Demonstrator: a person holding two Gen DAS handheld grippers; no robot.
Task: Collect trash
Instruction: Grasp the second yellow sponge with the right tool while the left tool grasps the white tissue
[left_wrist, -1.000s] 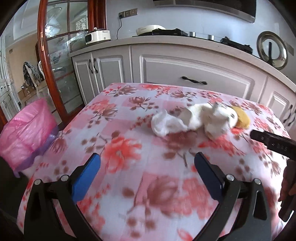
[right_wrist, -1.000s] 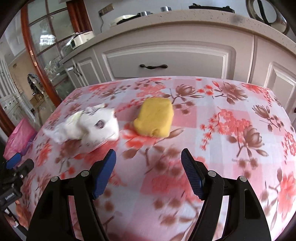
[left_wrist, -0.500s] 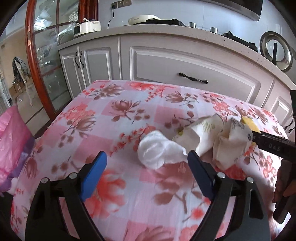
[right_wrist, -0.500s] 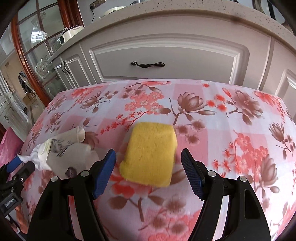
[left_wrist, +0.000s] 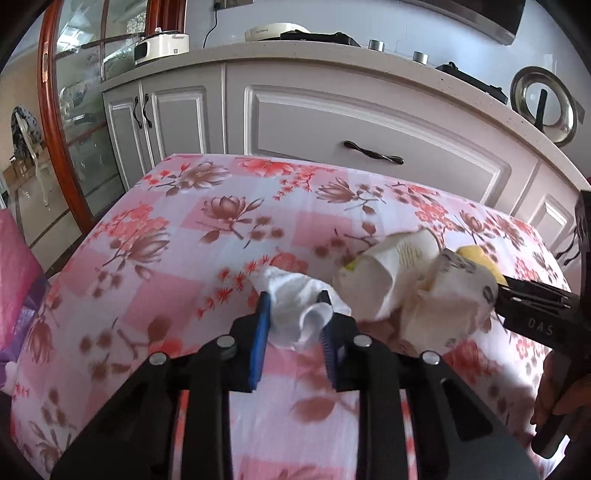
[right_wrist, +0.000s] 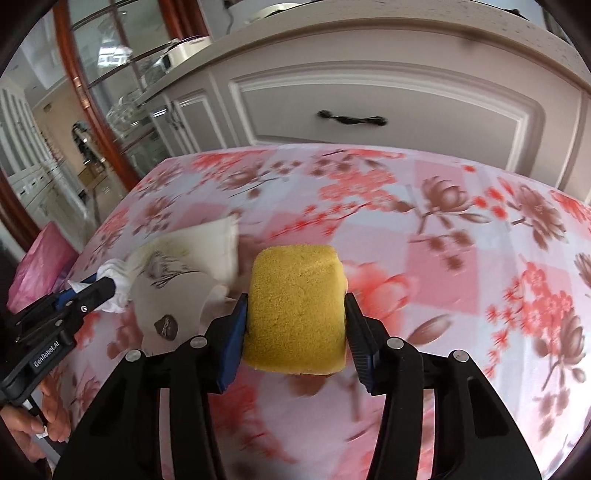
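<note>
My left gripper (left_wrist: 293, 306) is shut on a crumpled white tissue (left_wrist: 299, 314) lying on the floral tablecloth (left_wrist: 184, 258). Two crushed paper cups (left_wrist: 391, 273) lie just right of it. My right gripper (right_wrist: 295, 306) is shut on a yellow sponge (right_wrist: 297, 306) resting on the cloth; its tip shows in the left wrist view (left_wrist: 498, 284). The left gripper also shows at the left of the right wrist view (right_wrist: 99, 288), holding the tissue (right_wrist: 118, 284) beside the cups (right_wrist: 177, 280).
A pink trash bag (left_wrist: 14, 280) hangs off the table's left side, also in the right wrist view (right_wrist: 40, 266). White kitchen cabinets (left_wrist: 369, 129) stand behind the table. A wooden glass door (left_wrist: 74, 110) is at the left.
Both grippers moved forward and shut: the left on the white tissue, the right on the yellow sponge. Before, both were open and short of these things.
</note>
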